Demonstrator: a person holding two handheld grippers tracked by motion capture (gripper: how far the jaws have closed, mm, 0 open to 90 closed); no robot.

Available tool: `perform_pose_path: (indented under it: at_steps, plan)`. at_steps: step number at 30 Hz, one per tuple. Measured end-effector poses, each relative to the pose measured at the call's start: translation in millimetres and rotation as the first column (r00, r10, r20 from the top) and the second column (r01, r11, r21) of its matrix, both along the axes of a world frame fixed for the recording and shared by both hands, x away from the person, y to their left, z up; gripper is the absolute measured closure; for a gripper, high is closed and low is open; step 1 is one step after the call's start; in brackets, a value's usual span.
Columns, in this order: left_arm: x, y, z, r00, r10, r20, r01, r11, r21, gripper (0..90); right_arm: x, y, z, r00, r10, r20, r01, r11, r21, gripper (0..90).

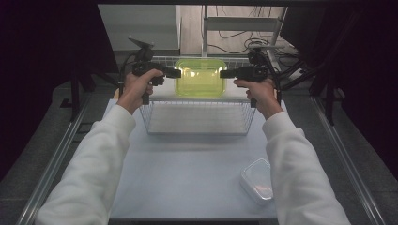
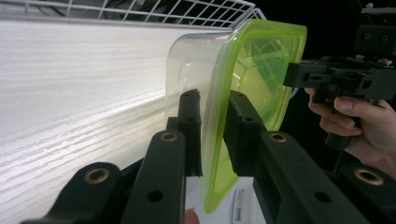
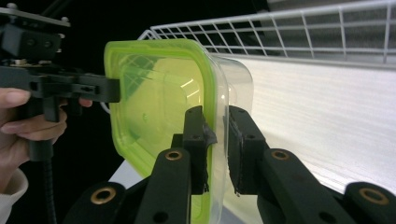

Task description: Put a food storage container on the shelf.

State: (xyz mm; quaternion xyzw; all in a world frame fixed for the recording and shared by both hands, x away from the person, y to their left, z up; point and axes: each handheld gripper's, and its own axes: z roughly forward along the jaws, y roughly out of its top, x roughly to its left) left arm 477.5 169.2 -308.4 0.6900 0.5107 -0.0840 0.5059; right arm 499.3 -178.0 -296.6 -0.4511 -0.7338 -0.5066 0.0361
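A clear container with a yellow-green lid (image 1: 200, 77) hangs in the air, lid up, over the far part of a white wire basket (image 1: 149, 123). My left gripper (image 1: 177, 72) is shut on its left rim, and my right gripper (image 1: 224, 73) is shut on its right rim. In the left gripper view the jaws (image 2: 212, 100) pinch the green lid edge (image 2: 261, 70) and the clear wall, with the right gripper (image 2: 299, 74) at the far side. In the right gripper view the jaws (image 3: 217, 116) clamp the rim of the lid (image 3: 154, 102), opposite the left gripper (image 3: 112, 91).
A second clear lidded box (image 1: 257, 180) lies on the pale table (image 1: 187, 173) at the near right. The basket's wire rim (image 2: 140, 11) (image 3: 303, 32) runs behind the held container. Dark curtains and metal rails flank the table.
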Motion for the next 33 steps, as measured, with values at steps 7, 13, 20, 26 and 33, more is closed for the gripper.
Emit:
perform_pose_path:
  at_steps: [7,13,20,26,33]
  plan:
    - [13.5,2.1,-14.2,0.9978,0.036,-0.056,-0.040,0.9958,-0.082,77.7,11.0,1.3,-6.4,0.9992,-0.030,-0.028,0.029,1.000,-0.008,77.5]
    - [26.5,3.2,-22.7,0.9919,0.079,-0.100,-0.090,0.9890,-0.117,77.8,21.6,2.9,-16.7,0.9923,-0.081,-0.093,0.085,0.996,0.037,74.4]
    - [35.5,3.1,-31.9,0.9858,0.101,-0.135,-0.120,0.9823,-0.144,74.9,32.9,4.7,-27.0,0.9723,-0.143,-0.185,0.159,0.984,0.076,71.8]
    - [33.7,1.6,-30.9,0.9872,0.118,-0.107,-0.132,0.9831,-0.128,73.4,31.9,5.6,-26.7,0.9672,-0.163,-0.195,0.181,0.980,0.079,70.4]
    - [24.5,-0.7,-21.8,0.9876,0.157,-0.008,-0.157,0.9840,-0.085,48.3,24.1,11.8,-22.9,0.9712,-0.204,-0.123,0.212,0.976,0.058,35.9]
